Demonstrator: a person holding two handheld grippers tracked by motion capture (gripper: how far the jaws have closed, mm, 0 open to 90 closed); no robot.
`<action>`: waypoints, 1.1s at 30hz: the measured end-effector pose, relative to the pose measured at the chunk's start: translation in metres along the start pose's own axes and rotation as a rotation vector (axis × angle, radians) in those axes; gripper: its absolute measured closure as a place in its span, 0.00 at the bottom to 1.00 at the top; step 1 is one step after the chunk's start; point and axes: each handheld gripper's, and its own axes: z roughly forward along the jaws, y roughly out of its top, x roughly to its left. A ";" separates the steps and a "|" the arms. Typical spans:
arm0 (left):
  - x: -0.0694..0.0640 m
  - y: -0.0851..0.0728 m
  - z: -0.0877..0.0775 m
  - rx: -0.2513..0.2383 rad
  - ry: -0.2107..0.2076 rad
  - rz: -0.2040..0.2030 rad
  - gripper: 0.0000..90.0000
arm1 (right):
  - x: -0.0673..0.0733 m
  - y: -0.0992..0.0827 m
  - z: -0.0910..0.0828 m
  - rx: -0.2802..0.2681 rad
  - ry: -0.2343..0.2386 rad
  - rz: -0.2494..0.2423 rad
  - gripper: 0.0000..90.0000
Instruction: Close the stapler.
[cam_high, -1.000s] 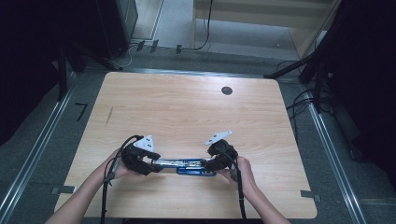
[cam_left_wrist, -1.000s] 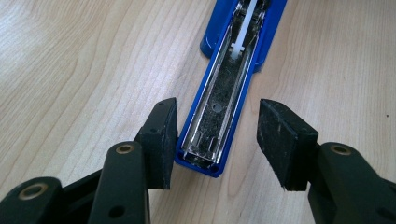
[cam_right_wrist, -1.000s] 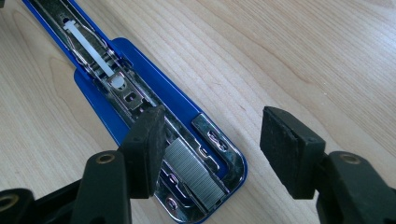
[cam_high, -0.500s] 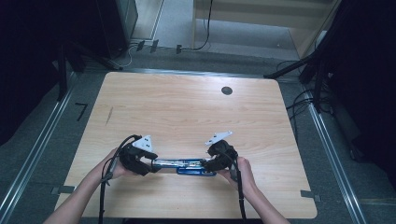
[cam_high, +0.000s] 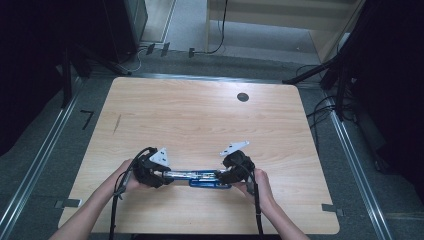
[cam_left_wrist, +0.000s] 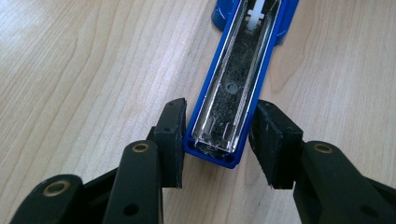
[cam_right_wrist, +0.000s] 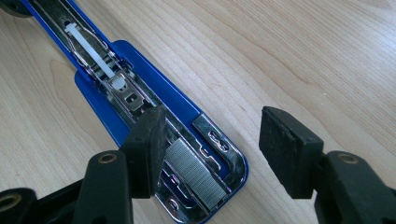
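1. Wood grain all round: the pale wooden table (cam_high: 200, 115) is bare near the work apart from a small dark round hole (cam_high: 243, 97) far up towards its back edge, well away from both hands. Nothing stands between the grippers and their target.
2. Blue stapler (cam_high: 200, 178) lies swung open flat near the table's front edge, stretched between the two grippers.
3. Over on the left, the left gripper (cam_left_wrist: 217, 135) comes in low and level, forearm rising from the bottom of the high view; its jaws have just been closing, with the end of the stapler's blue top arm (cam_left_wrist: 236, 88) between them. One pad meets the blue wall; the other looks a hair off, so I can't call the grip firm.
4. On the right, the right gripper (cam_right_wrist: 212, 135) stands apart, one pad hanging over the metal magazine, the other clear above the table.
5. Textures now: shiny chrome channel, a grey ribbed strip of staples (cam_right_wrist: 196, 175) in the magazine, a white plastic pusher (cam_right_wrist: 88, 44) farther along, matte black rubbery pads.
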 end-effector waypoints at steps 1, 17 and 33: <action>0.000 0.000 0.000 0.001 -0.003 0.004 0.66 | 0.000 0.000 0.000 0.000 0.001 0.001 0.48; 0.000 0.001 -0.011 -0.032 -0.037 0.036 0.69 | 0.001 -0.001 0.000 -0.015 -0.014 0.008 0.50; -0.002 0.006 -0.019 -0.055 -0.045 0.058 0.71 | 0.022 0.008 -0.010 -0.111 -0.021 -0.071 0.77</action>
